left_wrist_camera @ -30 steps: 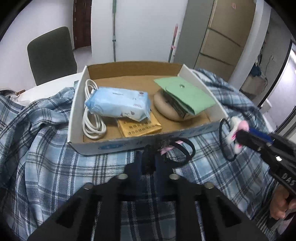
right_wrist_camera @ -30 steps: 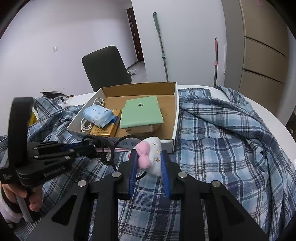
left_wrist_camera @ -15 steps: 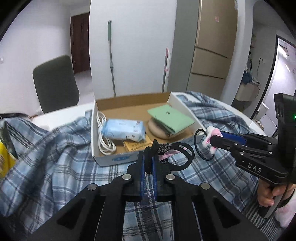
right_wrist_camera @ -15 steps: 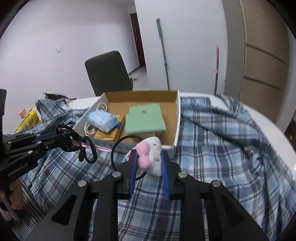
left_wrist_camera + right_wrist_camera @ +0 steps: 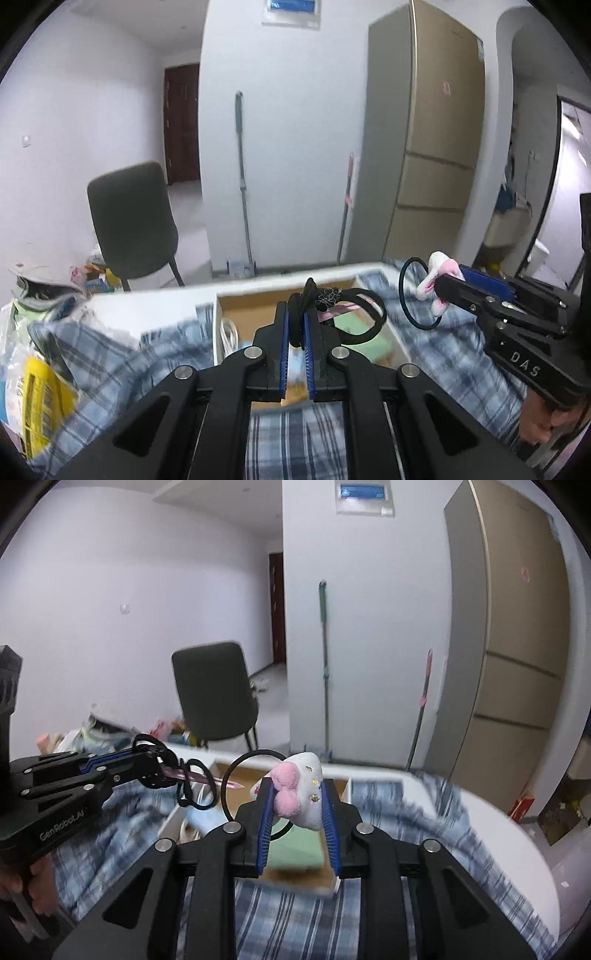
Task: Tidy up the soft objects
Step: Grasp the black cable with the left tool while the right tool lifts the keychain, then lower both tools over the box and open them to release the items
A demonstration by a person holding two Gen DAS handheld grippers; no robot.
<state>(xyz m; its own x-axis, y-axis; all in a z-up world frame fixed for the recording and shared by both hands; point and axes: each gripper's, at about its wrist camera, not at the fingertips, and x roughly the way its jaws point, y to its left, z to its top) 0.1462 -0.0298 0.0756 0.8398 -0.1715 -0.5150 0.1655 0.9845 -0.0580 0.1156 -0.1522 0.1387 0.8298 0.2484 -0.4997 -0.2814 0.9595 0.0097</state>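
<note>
The bundle of thin black elastic hair ties with a pink ribbon strip (image 5: pixel 334 314) hangs pinched between the blue pads of the left gripper (image 5: pixel 295 334), held in the air above the near edge of the open shallow cardboard box (image 5: pixel 255 301); the white plush charm with a pink bow on a thin black elastic loop (image 5: pixel 299 794) sits squeezed between the pads of the right gripper (image 5: pixel 297 812), also aloft over the box, near the other bundle but apart from it. Both sets of tongs are pressed in on their loads, neither spread. The likeliest trouble, as I judge it, is the loose loops: the ties dangle well outside the left pads, so only a small part is clamped, and a quick swing could slip them free onto the blue and white plaid cloth (image 5: pixel 295 443) or snag a loop on the box wall. The two elastics could also tangle if the hands close in. The plush is soft and may squirm out under a light squeeze. The left wrist view shows the white coiled cable (image 5: pixel 229 332) inside the box and a yellow packet (image 5: pixel 44 395) at the table's left edge, which the other misses; the right wrist view alone shows the charm's bow and gold specks, the green flat pouch (image 5: pixel 295 843) beneath it, and the ribbon's pointed end.
</note>
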